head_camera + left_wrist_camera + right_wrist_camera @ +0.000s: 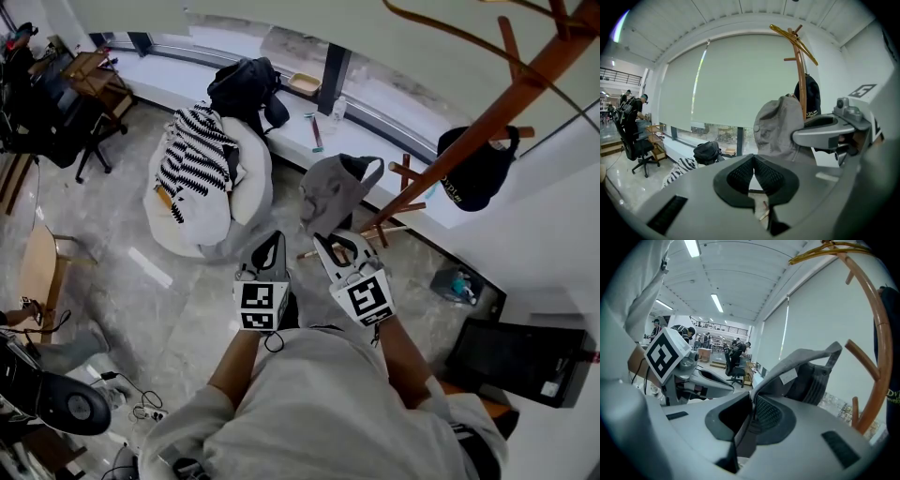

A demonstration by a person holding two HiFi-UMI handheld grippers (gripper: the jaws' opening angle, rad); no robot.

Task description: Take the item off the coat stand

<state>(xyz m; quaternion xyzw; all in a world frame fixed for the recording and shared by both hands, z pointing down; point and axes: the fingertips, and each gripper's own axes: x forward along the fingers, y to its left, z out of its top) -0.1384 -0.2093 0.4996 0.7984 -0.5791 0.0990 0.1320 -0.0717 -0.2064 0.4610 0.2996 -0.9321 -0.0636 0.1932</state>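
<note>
Right gripper (751, 417) jaws pinched together on the edge of a grey cap (806, 376), cap standing up just left of the wooden coat stand (862, 359), strap end nearest its peg.

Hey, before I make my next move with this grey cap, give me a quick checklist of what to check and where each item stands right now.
1. Right hand-held gripper shut on the grey cap: ok. The right gripper view shows the cap's edge pinched between the pads.
2. Left hand-held gripper empty: ok. Its jaws are together with nothing between them.
3. Cap's strap free of the lower pegs of the coat stand: cannot tell. The strap sits close beside the pegs.
4. Black cap secure on the stand: ok. It hangs from its own peg, apart from the grey cap.
5. Left hand-held gripper apart from the grey cap: ok.
</note>
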